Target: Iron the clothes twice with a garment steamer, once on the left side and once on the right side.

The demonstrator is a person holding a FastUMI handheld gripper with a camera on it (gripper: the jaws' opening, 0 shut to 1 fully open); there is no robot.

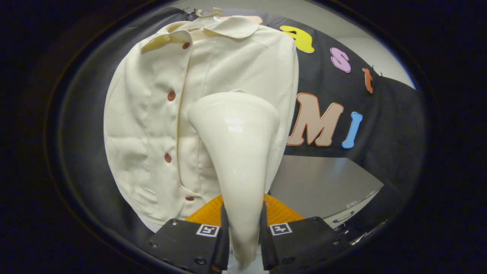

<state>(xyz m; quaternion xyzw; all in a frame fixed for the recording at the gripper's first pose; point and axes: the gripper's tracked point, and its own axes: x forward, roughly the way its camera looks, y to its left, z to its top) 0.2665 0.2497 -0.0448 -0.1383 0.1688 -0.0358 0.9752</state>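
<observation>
The jaws of the gripper (243, 228) are closed on the garment steamer (237, 152); its long body points straight ahead, head against the right half of the hanging shirt (152, 114); buttons lie left.

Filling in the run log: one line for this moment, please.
gripper: shut on steamer | steamer head: at shirt, right of button row | shirt: hanging

My gripper (243, 232) has the garment steamer (237, 152) clamped between both fingers, its head reaching ahead to the shirt (152, 114). The shirt hangs on a hanger (207, 13) before the booth wall, its button row left of the steamer head.
</observation>
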